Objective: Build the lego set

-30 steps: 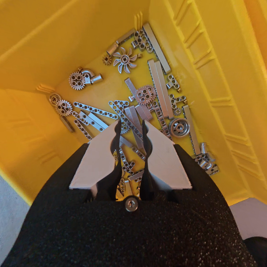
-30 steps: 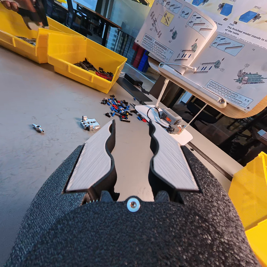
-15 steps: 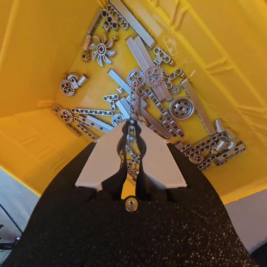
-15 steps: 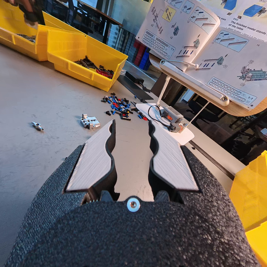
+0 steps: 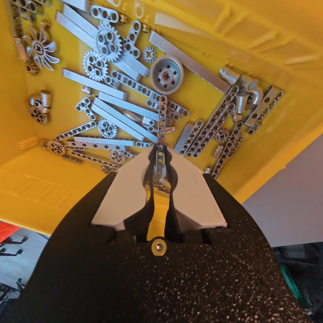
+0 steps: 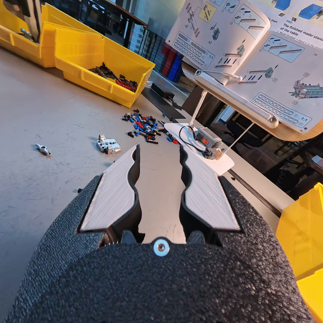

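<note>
My left gripper [image 5: 160, 146] is shut on a thin grey holed beam [image 5: 161, 120] and holds it upright above the floor of a yellow bin [image 5: 192, 21]. The bin holds several grey gears, beams, a fan wheel [image 5: 41, 49] and a grey wheel hub [image 5: 167, 75]. My right gripper [image 6: 159, 148] is open and empty, low over the grey table [image 6: 52, 108]. The left gripper also shows far off in the right wrist view [image 6: 32, 21], over a yellow bin [image 6: 21, 40] at the back left.
A grey connector block [image 6: 107, 144] and a small grey pin joint [image 6: 42, 148] lie on the table. A heap of small blue, black and red pins [image 6: 145, 126] lies ahead. A second yellow bin [image 6: 104, 73], a motor with cable [image 6: 208, 139] and an instruction booklet on a stand [image 6: 244, 57] stand behind. Some 55 cm of space lies between my two pairs of fingers.
My left gripper has closed on the thin holed beam and lifted it out of the pile, pulling back from the bin floor. The right gripper has barely moved.
</note>
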The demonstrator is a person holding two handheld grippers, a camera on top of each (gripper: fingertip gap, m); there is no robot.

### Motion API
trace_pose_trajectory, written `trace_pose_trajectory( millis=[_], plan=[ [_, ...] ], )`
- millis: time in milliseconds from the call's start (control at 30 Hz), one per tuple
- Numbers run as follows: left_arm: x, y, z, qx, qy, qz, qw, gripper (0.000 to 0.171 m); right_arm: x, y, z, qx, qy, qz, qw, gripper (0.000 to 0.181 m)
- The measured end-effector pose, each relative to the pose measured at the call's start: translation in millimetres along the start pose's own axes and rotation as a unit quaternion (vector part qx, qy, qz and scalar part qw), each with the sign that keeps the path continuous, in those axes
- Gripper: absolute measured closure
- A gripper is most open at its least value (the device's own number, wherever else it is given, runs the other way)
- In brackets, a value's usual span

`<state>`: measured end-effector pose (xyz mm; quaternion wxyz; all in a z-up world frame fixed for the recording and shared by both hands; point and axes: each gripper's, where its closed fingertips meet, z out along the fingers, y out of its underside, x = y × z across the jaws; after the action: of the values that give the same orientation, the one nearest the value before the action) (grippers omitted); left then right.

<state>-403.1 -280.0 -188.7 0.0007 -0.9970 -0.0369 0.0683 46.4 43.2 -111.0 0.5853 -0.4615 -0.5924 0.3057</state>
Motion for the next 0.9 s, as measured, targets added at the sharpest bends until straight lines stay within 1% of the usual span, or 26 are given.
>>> trace_pose_trajectory(
  millis=[100,200,400,467,533,567,667,700,767,833,900],
  plan=[
    [11.4,6.2,0.5,-0.011,0.02,0.032,0.999,0.166,-0.6,0.4,0.4,-0.001,0.0,-0.003,1.0,0.137],
    [15.5,8.5,0.4,-0.014,0.024,0.051,0.998,0.165,-1.6,0.9,0.7,-0.003,0.0,-0.006,1.0,0.137],
    [16.9,8.3,-0.6,-0.013,0.028,0.056,0.998,0.165,-2.7,1.2,1.0,-0.005,0.0,-0.011,1.0,0.137],
    [14.8,8.4,-2.3,-0.013,0.018,0.058,0.998,0.165,-2.8,1.4,1.1,-0.005,0.0,-0.011,1.0,0.137],
    [9.1,11.3,-11.6,-0.012,-0.012,0.057,0.998,0.166,-2.4,1.2,0.8,-0.004,0.002,-0.012,1.0,0.137],
    [6.6,11.9,-21.3,-0.002,-0.033,0.057,0.998,0.166,-1.9,1.2,0.5,-0.004,0.003,-0.012,1.0,0.137],
    [12.3,12.7,-59.2,0.05,-0.082,0.057,0.994,0.166,0.4,1.8,-0.5,-0.005,0.007,-0.009,1.0,0.137],
    [18.9,13.7,-70.1,0.066,-0.091,0.061,0.992,0.165,1.1,1.7,-0.3,-0.004,0.006,-0.007,1.0,0.137],
    [44.1,12.0,-85.9,0.099,-0.086,0.079,0.988,0.165,1.5,1.6,0.3,-0.003,0.005,-0.005,1.0,0.137],
    [79.9,6.5,-94.7,0.125,-0.07,0.11,0.983,0.165,0.5,1.7,1.0,-0.003,0.003,-0.007,1.0,0.137],
    [125.3,-4.5,-97.3,0.153,-0.045,0.155,0.975,0.165,-0.6,2.1,1.3,-0.005,0.003,-0.012,1.0,0.137]
  ],
)
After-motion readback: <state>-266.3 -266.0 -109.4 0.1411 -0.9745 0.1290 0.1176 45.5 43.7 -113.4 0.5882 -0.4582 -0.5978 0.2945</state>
